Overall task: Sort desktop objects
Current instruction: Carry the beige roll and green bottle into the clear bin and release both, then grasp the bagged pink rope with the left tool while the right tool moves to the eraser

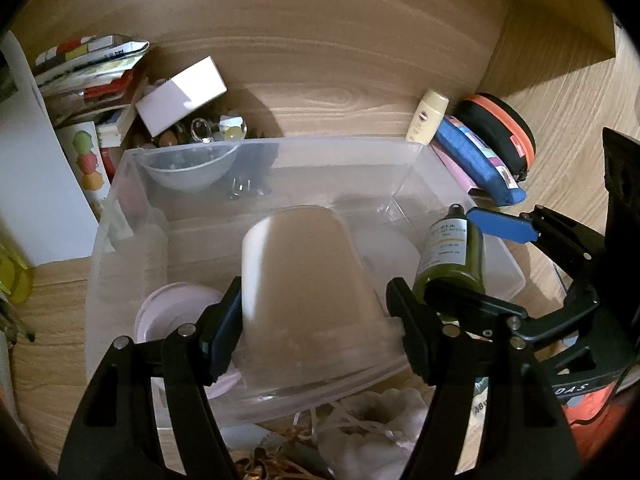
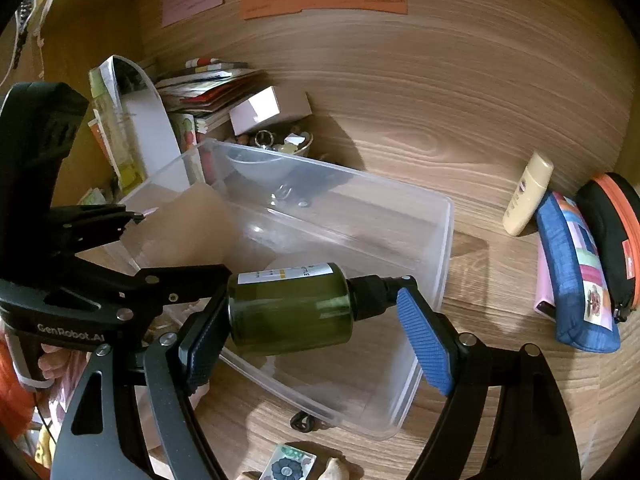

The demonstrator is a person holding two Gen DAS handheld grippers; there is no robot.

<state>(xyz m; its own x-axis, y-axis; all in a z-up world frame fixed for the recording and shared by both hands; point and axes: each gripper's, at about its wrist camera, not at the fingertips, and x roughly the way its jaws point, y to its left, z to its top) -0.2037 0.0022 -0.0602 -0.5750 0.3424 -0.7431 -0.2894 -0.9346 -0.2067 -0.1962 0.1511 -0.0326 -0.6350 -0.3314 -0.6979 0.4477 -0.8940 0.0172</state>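
- Left gripper [image 1: 316, 304] is clamping a frosted cup [image 1: 304, 280] across its body, holding it over the near end of the clear bin [image 1: 400, 172]
- Right gripper [image 2: 308, 312] is clamping a green bottle [image 2: 292, 308] end to end, base on one pad, black cap on the blue pad, hanging over the bin's right side
- Both items are sitting close together above the bin; the right gripper's black finger is almost touching the left gripper's
- Risk: the bottle is being pinched along its axis on a small cap, so any tilt could let it pivot and drop out
- Risk: the cup is tapered and slick, so it could be slipping through the fingers
- Risk: grippers colliding if both lower together; the light bin could be getting shoved along the table [image 2: 500, 128]
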